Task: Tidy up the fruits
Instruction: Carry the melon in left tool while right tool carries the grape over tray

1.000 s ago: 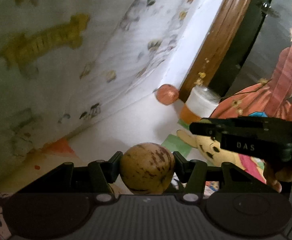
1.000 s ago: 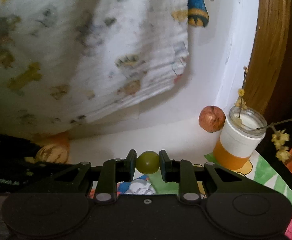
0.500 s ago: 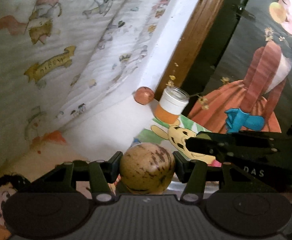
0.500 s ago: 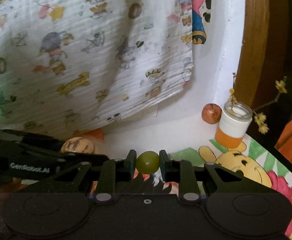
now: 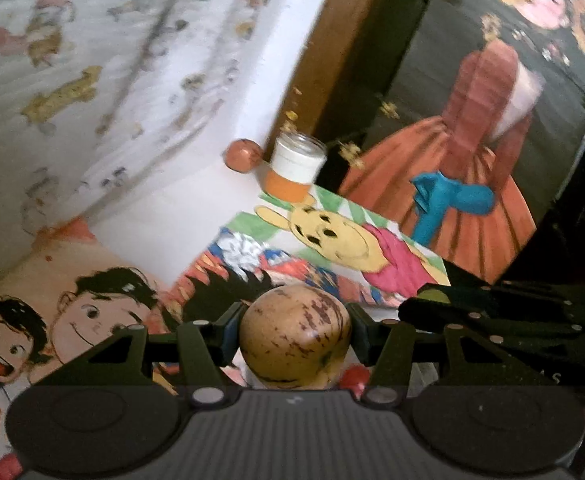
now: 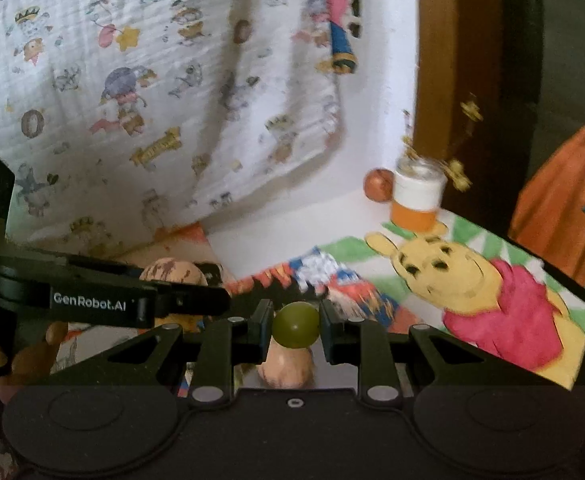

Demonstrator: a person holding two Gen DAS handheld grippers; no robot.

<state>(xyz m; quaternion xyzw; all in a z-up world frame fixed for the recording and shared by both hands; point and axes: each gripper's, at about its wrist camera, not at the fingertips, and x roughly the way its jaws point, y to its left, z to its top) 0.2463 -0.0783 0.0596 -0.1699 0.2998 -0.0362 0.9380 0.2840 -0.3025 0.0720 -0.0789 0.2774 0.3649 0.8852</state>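
My left gripper (image 5: 295, 322) is shut on a round yellow-brown fruit with dark speckles (image 5: 295, 340), held above the drawings. My right gripper (image 6: 295, 320) is shut on a small green fruit (image 6: 295, 325). In the left wrist view the right gripper's fingers (image 5: 488, 312) reach in from the right. The right wrist view has the speckled fruit (image 6: 172, 274) at the left. A reddish-brown fruit (image 5: 243, 155) (image 6: 378, 184) lies by the white wall at the back. A tan fruit (image 6: 288, 368) lies below the green one, partly hidden.
A white-and-orange jar (image 5: 295, 168) (image 6: 416, 196) holding dried yellow flowers stands beside the reddish fruit. Cartoon drawings (image 5: 356, 240) (image 6: 472, 280) cover the surface. A patterned cloth (image 6: 132, 100) hangs at the left, and a painting of an orange dress (image 5: 472, 160) at the right. Small red things (image 5: 354, 374) lie below.
Both grippers have drawn back from the wall with their fruits. The jar and reddish fruit look smaller and farther, and more of the drawings has come into view.
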